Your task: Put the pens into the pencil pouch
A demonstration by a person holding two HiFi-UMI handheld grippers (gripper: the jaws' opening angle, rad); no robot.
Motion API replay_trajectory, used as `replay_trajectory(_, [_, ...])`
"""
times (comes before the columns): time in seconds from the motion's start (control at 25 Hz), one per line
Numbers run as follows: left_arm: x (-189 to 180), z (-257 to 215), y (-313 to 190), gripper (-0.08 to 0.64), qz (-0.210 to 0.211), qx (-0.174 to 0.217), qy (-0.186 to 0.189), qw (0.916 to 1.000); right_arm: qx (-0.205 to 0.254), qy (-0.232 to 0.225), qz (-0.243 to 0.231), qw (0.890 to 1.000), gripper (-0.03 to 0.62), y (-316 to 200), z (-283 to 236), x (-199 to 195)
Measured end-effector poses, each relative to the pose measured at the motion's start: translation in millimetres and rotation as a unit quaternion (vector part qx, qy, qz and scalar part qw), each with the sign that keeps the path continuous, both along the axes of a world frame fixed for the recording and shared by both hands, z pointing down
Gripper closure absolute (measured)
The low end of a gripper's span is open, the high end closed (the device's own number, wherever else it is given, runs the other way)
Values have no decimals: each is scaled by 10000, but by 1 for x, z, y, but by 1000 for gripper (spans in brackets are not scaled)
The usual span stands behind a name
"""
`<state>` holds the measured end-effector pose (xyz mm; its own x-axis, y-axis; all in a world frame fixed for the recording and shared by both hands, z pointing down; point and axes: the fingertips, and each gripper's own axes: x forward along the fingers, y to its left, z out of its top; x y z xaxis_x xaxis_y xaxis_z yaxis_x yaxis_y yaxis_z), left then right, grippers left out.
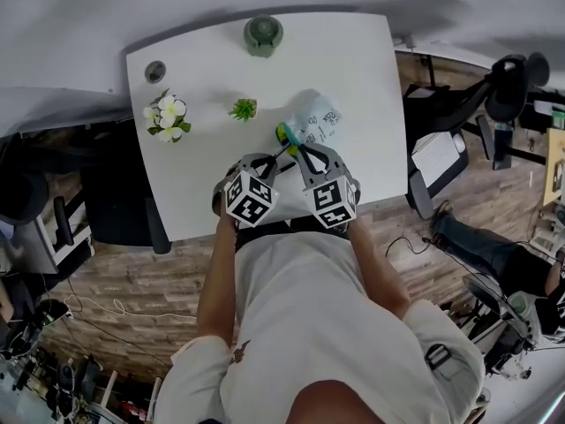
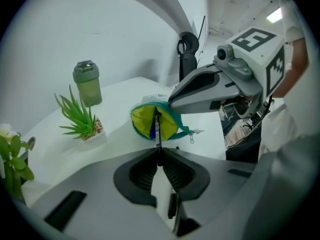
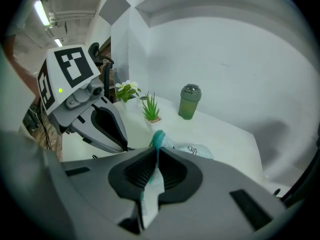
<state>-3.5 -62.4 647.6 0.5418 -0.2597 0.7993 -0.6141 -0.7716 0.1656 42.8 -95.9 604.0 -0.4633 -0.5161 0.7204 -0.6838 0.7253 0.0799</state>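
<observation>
My left claw [image 2: 159,151] is shut tight on a thin dark pen [image 2: 158,129]. The pen sticks straight out from the claw and points at the pouch [image 2: 142,120]. The mouth of the pouch is open toward me and is yellow inside with a teal edge. The far end of the pen shows right against that yellow, at the mouth. I cannot tell how far in it is. My right claw [image 3: 156,151] is shut on the teal edge of the pouch and pinches the cloth between its pads. The rest of the pouch lies on the white table [image 1: 353,60], near the front edge. A green bottle [image 1: 263,35] stands at the back of the table. A little spiky plant [image 1: 244,109] and some white flowers [image 1: 166,117] sit to the left of the pouch.
</observation>
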Motion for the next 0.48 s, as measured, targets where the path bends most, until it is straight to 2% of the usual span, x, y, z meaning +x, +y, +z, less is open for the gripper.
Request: replay_trajectory(0.48, [31,3,-24,531,129,-70,371,9992,-37,-164,-130,9998,571,4,-2,-6])
